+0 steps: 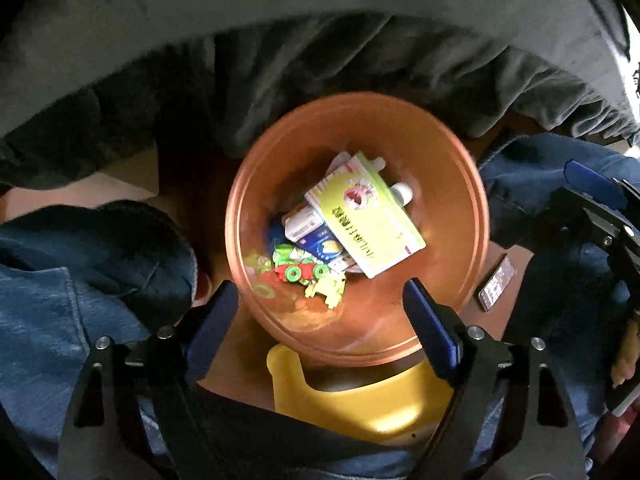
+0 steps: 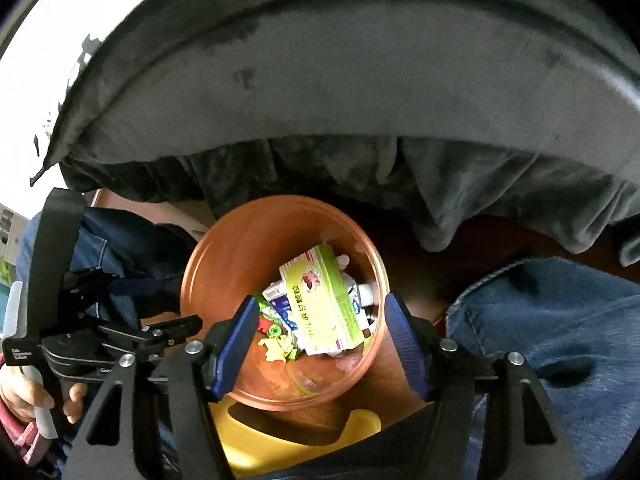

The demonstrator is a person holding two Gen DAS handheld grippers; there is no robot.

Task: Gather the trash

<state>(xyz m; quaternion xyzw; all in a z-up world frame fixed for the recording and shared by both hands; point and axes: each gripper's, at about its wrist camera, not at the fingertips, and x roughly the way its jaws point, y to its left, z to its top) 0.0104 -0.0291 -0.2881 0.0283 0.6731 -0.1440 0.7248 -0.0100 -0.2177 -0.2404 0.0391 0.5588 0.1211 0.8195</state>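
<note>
A round copper-coloured bin (image 1: 460, 184) stands on the floor and holds trash. In it lie a lime-green carton (image 1: 368, 220) on top, a white tube (image 1: 402, 192), a blue and white pack (image 1: 320, 240) and small red and green plastic pieces (image 1: 304, 272). My left gripper (image 1: 320, 290) hangs open above the bin's near rim, nothing between its blue pads. My right gripper (image 2: 322, 302) is also open over the bin (image 2: 240, 248), above the carton (image 2: 332, 280), and holds nothing. The left gripper's body (image 2: 120, 320) shows beside the bin.
A grey blanket (image 1: 320, 40) hangs down behind the bin. A yellow plastic stool (image 1: 360, 400) sits against its near side. The person's jeans-clad legs (image 1: 60, 300) (image 2: 560, 320) flank it. A small flat device (image 1: 496, 284) lies on the brown floor to the right.
</note>
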